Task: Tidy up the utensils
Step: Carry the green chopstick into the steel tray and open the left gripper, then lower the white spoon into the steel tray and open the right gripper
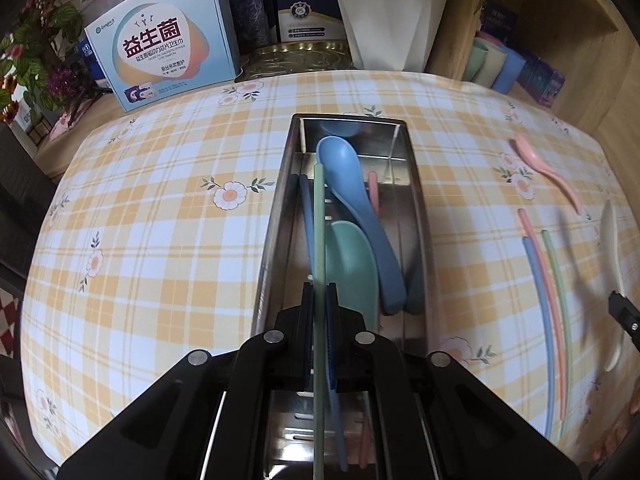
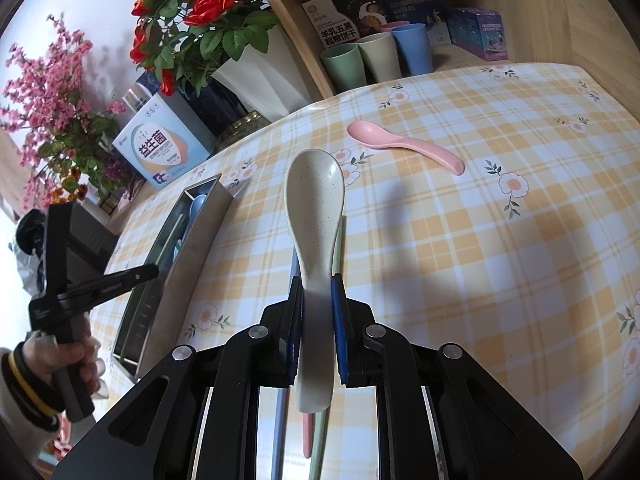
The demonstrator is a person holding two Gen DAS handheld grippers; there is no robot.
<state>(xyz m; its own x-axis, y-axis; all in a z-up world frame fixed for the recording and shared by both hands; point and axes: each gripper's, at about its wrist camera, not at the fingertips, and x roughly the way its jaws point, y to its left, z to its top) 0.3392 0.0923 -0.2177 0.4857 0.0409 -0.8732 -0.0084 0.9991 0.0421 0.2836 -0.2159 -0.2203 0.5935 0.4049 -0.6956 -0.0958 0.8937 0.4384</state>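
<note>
My left gripper [image 1: 320, 292] is shut on a green chopstick [image 1: 319, 240] and holds it lengthwise over the steel utensil tray [image 1: 276, 216]. In the tray lie a blue spoon [image 1: 352, 200], a green spoon [image 1: 352, 264], a dark blue chopstick and a pink chopstick. My right gripper [image 2: 316, 288] is shut on the handle of a cream spoon [image 2: 316, 200], held above the table. The cream spoon also shows in the left wrist view [image 1: 612, 264]. A pink spoon [image 2: 400, 144] lies on the cloth beyond it. Blue, pink and green chopsticks [image 1: 548, 300] lie right of the tray.
The table has a yellow checked cloth [image 1: 160, 220]. At the back stand a printed box [image 1: 164, 36], a white flower pot [image 1: 392, 20], flowers and a wooden shelf with cups [image 2: 376, 56]. The steel tray also appears in the right wrist view [image 2: 188, 248], with the left gripper [image 2: 100, 284] over it.
</note>
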